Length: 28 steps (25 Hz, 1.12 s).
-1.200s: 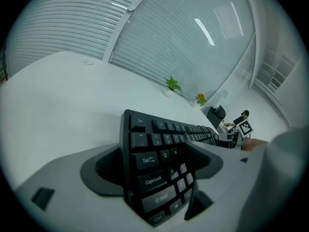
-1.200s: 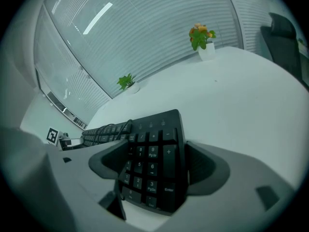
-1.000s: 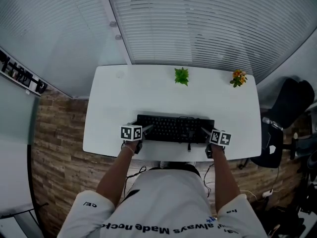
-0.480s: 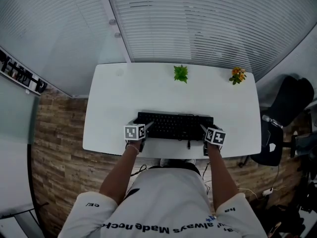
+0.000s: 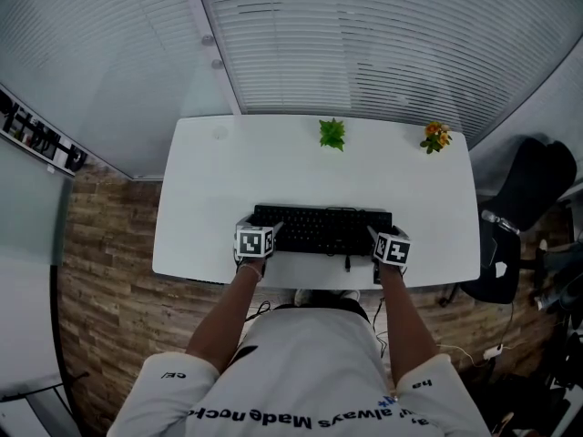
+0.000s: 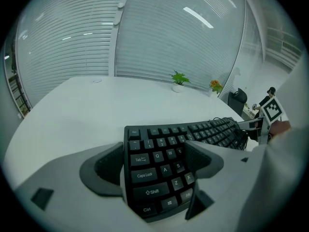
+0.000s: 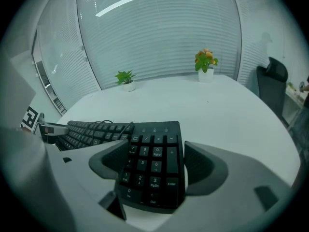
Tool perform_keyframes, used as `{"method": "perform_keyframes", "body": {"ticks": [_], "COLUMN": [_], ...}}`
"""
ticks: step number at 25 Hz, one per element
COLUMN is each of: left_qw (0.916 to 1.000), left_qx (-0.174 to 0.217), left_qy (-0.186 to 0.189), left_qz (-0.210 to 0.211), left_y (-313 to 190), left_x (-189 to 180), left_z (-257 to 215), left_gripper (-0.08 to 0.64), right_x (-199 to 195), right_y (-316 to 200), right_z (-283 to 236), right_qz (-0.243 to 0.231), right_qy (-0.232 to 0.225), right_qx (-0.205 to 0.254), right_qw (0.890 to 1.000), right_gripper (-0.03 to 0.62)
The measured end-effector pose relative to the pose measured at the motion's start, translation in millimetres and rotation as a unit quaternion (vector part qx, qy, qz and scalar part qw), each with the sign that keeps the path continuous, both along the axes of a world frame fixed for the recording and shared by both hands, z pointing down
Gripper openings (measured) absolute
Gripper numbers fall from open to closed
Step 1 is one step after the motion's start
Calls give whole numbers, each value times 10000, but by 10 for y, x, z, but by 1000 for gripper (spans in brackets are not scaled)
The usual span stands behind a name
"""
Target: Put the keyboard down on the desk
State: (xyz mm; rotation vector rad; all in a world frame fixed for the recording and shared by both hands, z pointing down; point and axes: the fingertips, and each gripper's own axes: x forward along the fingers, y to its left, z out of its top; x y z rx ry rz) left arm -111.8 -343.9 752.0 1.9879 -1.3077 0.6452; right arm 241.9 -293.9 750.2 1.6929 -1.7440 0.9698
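A black keyboard (image 5: 323, 230) lies lengthwise near the front of the white desk (image 5: 209, 180). My left gripper (image 5: 268, 236) is shut on its left end, where the Shift and Ctrl keys (image 6: 153, 191) sit between the jaws of the left gripper (image 6: 157, 153). The right gripper (image 5: 376, 240) is shut on the number-pad end (image 7: 147, 170), with the jaws of the right gripper (image 7: 155, 161) on either side of it. Whether the keyboard rests on the desk or hovers just above it cannot be told.
A small green plant (image 5: 332, 136) and an orange-flowered plant (image 5: 435, 137) stand at the desk's back edge. The keyboard's cable (image 5: 346, 264) hangs toward the front edge. A black chair (image 5: 528, 198) stands right of the desk. Window blinds run behind it.
Both grippers have drawn slightly inward along the keyboard's ends, and the keyboard has shifted a little away from the desk's front edge.
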Motion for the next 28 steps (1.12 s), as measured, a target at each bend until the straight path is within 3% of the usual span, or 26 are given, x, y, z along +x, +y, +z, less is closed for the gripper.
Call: {"method": "perform_keyframes", "body": {"ticks": [4,6,14,19,23,28], "left_qw": [9999,9996,9932,9798,9657,9461], "left_qx": [125,258,1133,1877,2428,3043], "left_qy": [-39,-73,261,656,719,834], "left_qz": [5,14,51,232,568,732], "left_y": [10,25,22,79,216,369], "left_x": [-6,-24,-60,65,215,305], "left_z": [-51,-135,-832,-1526,-2019,-2564], "left_gripper": [402,402,390,241,201,164], "right_x": [8,25,-84,-405,-657,-915], "right_y": [-7,-16,-26,8,76,184], "right_z": [-65,-155,-834,-1471,-1917,-2435], "right_qz": [-84,-150,-652,-1119,-1445,-1745], "right_qy": [128,237,143,40,-57,-45], "right_qx": [122,317,1307,1890,2217,2608], "right_qw": [9998,9991,9892,9756,9643,9495], "right_gripper": [370,331,224,162,111,95]}}
